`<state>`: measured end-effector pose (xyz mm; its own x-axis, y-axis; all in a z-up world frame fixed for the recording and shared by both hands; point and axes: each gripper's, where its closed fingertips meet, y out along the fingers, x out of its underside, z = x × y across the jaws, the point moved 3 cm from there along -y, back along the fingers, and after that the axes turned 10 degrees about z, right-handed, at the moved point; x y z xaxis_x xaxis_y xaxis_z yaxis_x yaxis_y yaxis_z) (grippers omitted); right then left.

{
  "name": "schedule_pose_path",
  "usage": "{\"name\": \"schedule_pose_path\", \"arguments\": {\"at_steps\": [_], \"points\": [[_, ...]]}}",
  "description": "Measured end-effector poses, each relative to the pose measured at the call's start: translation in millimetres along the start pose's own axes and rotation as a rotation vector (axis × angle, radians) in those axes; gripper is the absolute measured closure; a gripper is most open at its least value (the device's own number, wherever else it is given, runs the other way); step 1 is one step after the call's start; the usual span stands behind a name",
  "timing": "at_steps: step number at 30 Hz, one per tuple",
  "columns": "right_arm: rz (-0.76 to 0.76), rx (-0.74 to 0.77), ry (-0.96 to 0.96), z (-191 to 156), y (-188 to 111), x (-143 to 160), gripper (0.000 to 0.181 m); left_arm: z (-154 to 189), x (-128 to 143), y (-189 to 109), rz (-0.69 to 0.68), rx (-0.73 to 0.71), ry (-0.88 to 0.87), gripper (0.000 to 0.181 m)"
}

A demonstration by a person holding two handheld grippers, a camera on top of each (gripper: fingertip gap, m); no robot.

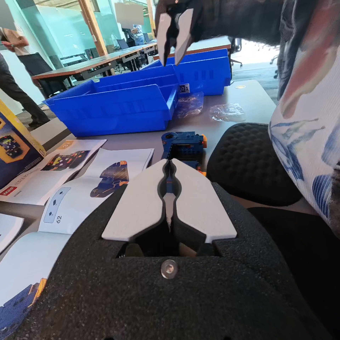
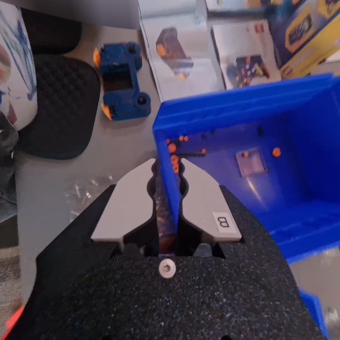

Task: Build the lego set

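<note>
Lego build point(image 1: 182, 147), dark blue with orange trim, sits on the desk point(image 1: 244, 95) just ahead of your left tool point(image 1: 169, 161). It reads as a partly assembled chassis: the body is blocked in, its middle is an open cavity, and loose orange and dark pieces remain in the blue bin point(image 2: 303, 211), so by my judgement much is left. The instruction booklet point(image 1: 103, 174) lies open to the left of that tool.

Left tool: jaws clenched, tips meeting; a small blue bit shows in the gap behind them, but you cannot tell whether it is gripped or merely seen through.

Right tool point(image 2: 168, 161): jaws slightly parted, straddling the bin's near wall, holding nothing. From the left view it hangs above the bins.
</note>
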<state>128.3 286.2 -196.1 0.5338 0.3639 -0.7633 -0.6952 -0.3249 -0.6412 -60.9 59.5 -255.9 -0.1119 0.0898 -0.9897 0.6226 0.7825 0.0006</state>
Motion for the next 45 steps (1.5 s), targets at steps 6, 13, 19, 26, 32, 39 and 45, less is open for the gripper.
{"name": "schedule_pose_path", "arguments": {"at_steps": [6,13,19,26,32,39,45], "points": [[-0.082,-0.273,0.082,32,67,14,0.174,-6,-1,-2,0.014,-0.034,-0.039,0.181],[-0.276,-0.31,0.023,30,112,42,0.173,-8,-2,-3,0.024,-0.048,-0.045,0.18],[-0.295,-0.308,0.012,26,118,48,0.17,-8,-2,-3,0.029,-0.046,-0.049,0.179],[-0.311,-0.284,-0.084,25,121,50,0.175,-8,-2,-2,0.022,-0.045,-0.04,0.178],[-0.286,-0.228,-0.082,34,102,39,0.181,-9,-3,-4,0.042,-0.059,-0.037,0.177],[-0.232,-0.141,-0.059,33,86,32,0.181,-5,-6,-4,0.064,-0.062,0.04,0.176],[-0.325,-0.269,-0.194,29,108,49,0.166,1,-4,-2,0.051,-0.038,0.085,0.176]]}}
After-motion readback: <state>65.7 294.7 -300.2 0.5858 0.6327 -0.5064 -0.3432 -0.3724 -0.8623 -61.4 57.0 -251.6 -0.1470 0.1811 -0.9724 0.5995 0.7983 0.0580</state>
